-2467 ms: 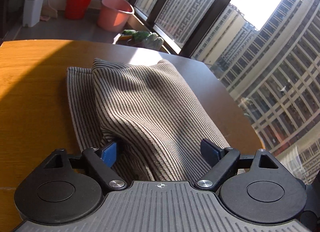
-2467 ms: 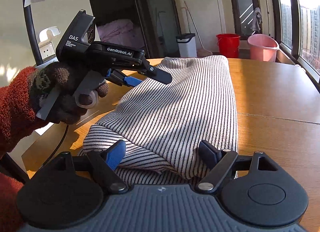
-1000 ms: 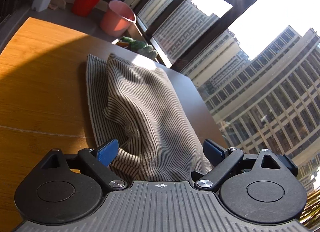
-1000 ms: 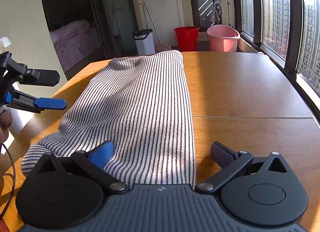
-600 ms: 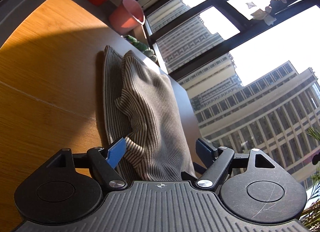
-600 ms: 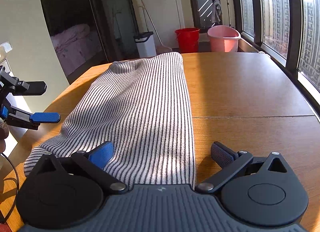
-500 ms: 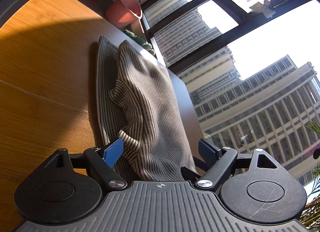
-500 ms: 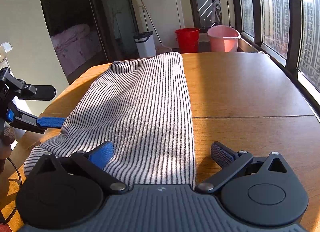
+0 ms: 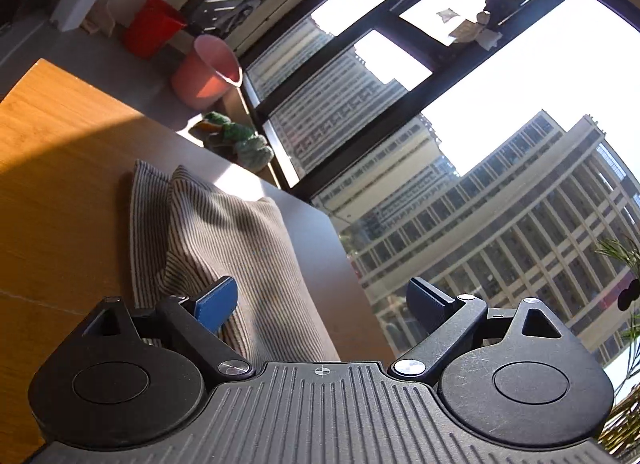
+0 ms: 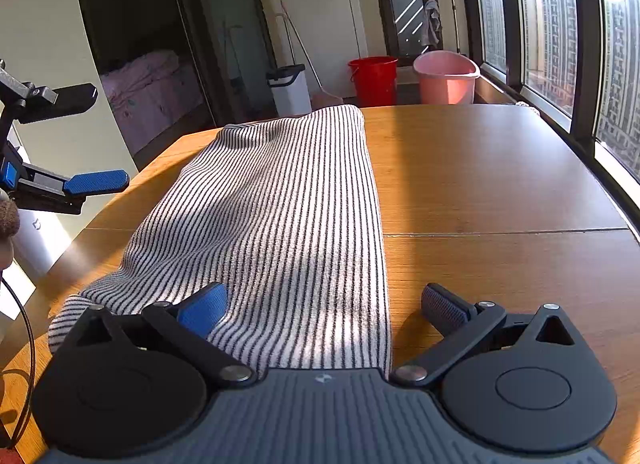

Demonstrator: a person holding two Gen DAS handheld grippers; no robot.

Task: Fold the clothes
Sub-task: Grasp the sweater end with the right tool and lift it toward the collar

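Note:
A striped garment, white with thin dark stripes, lies folded into a long band across the wooden table. My right gripper is open just above the band's near end, its fingers spread over the right edge of the cloth. My left gripper is open too, tilted upward, with the garment below and left of its fingers. In the right wrist view the left gripper hovers open in the air off the table's left side, clear of the cloth.
A red bucket, a pink bucket and a white bin stand on the floor beyond the table's far end. Tall windows run along the right. A green bundle lies by the window sill.
My left gripper has lifted off the garment, swung out past the table's left side and tilted up toward the window. The garment now lies flattened. My right gripper has stayed open over the near end.

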